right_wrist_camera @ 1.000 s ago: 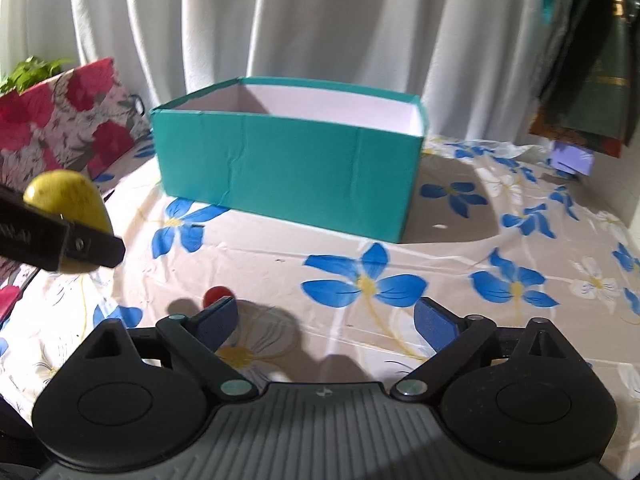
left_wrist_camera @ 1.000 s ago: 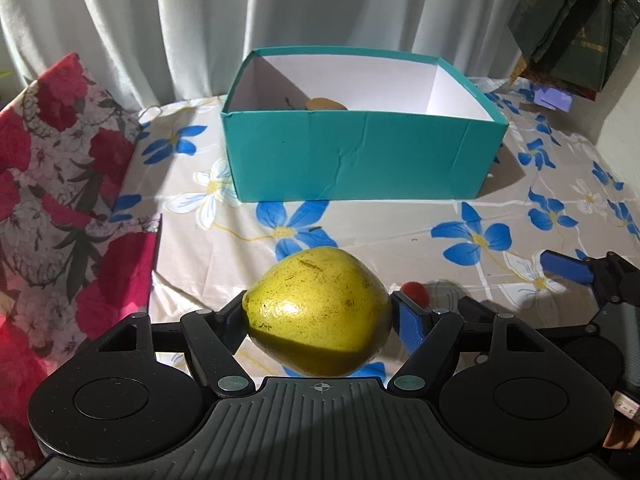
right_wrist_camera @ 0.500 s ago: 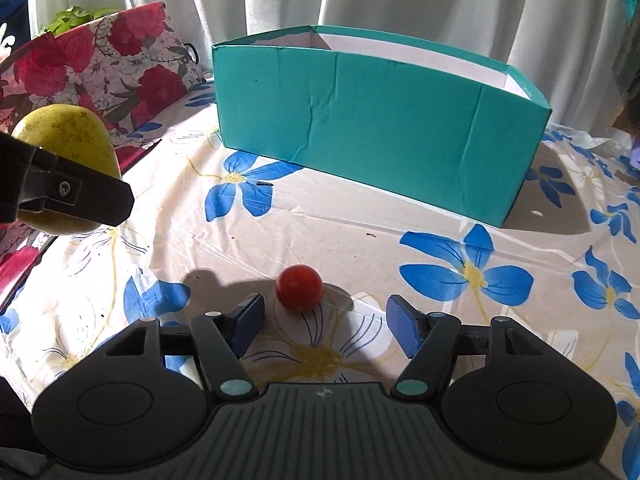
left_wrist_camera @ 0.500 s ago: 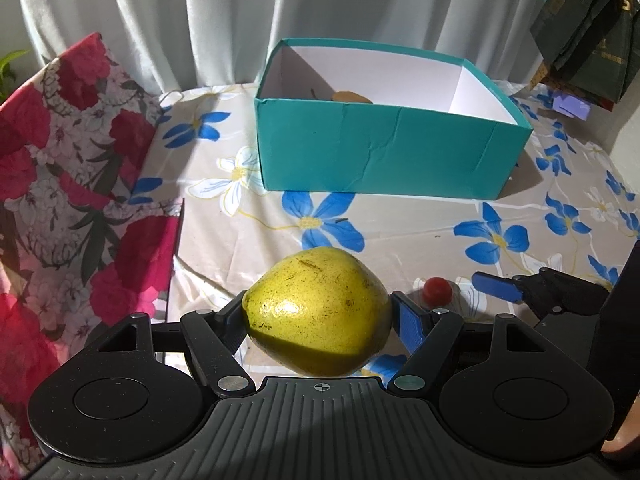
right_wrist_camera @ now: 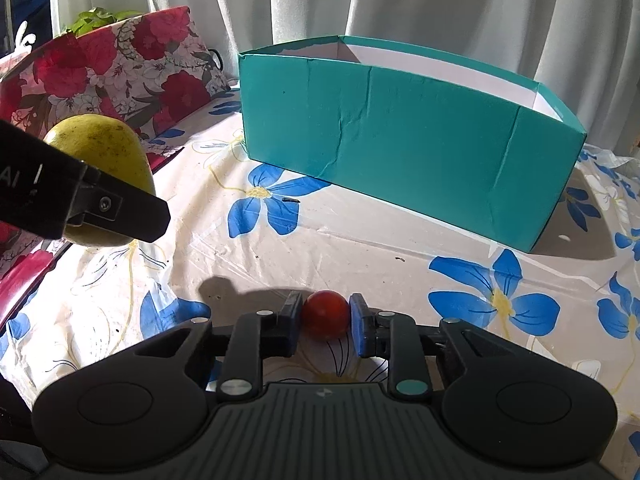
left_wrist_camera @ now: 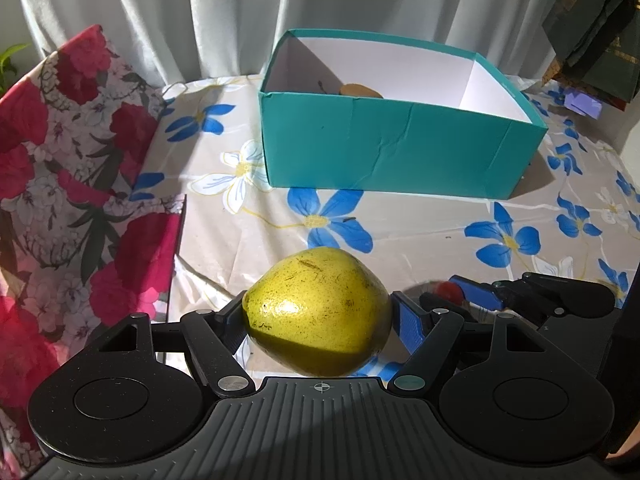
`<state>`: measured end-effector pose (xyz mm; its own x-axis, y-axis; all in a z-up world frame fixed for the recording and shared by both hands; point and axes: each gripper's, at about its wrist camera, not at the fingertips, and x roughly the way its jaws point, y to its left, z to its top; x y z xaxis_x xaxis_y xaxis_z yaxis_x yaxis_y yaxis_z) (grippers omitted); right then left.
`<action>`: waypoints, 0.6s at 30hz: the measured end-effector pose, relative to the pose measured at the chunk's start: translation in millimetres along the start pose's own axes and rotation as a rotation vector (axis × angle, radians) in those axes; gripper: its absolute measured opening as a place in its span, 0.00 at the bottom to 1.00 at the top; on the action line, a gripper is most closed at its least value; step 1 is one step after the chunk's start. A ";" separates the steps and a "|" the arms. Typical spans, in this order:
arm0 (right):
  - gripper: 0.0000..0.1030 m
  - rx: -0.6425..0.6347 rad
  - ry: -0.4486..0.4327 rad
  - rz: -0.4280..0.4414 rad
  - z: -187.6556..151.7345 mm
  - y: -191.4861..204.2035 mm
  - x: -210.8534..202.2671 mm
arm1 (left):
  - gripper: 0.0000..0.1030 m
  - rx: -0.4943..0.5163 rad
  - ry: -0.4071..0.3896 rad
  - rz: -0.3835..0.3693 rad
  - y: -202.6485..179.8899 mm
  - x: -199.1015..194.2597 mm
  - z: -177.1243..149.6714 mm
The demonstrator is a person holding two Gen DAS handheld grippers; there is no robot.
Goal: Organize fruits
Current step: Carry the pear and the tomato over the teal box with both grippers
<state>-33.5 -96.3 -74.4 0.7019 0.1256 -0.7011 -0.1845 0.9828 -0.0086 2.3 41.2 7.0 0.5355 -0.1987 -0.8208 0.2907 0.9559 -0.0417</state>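
My left gripper (left_wrist_camera: pixel 320 316) is shut on a large yellow-green pear-like fruit (left_wrist_camera: pixel 316 320) and holds it above the flowered tablecloth. The right wrist view shows the same fruit (right_wrist_camera: pixel 100 140) at the left, behind one of the left fingers (right_wrist_camera: pixel 120 210). My right gripper (right_wrist_camera: pixel 325 320) is shut on a small round red fruit (right_wrist_camera: pixel 325 314) that sits on the cloth, both blue pads pressing its sides. In the left wrist view that gripper (left_wrist_camera: pixel 450 298) and the red fruit (left_wrist_camera: pixel 447 291) lie low at the right. Behind them stands an open teal box (left_wrist_camera: pixel 400 152) (right_wrist_camera: pixel 400 140) with a brownish fruit (left_wrist_camera: pixel 358 90) inside.
A red floral box (left_wrist_camera: pixel 60 180) (right_wrist_camera: pixel 120 68) borders the table on the left, with green leaves (right_wrist_camera: pixel 100 18) behind it. White curtains hang at the back. A dark bag (left_wrist_camera: pixel 592 28) and a small purple item (left_wrist_camera: pixel 582 104) are at the far right.
The right gripper moved forward and down over the red fruit and its jaws closed onto it. The left gripper kept its hold on the yellow-green fruit and barely moved.
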 end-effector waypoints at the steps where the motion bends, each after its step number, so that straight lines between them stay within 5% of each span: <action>1: 0.24 0.008 0.004 -0.006 0.4 -1.3 -0.3 | 0.76 0.002 0.001 0.001 -0.3 0.5 0.7; 18: 0.24 0.126 -0.136 -0.128 16.8 -32.6 -50.1 | 0.76 0.073 -0.050 -0.024 -19.2 -1.8 27.0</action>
<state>-51.1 -132.4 -27.0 0.8017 0.0076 -0.5977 -0.0069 1.0000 0.0035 17.2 17.4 24.6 0.5656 -0.2338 -0.7908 0.3599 0.9328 -0.0185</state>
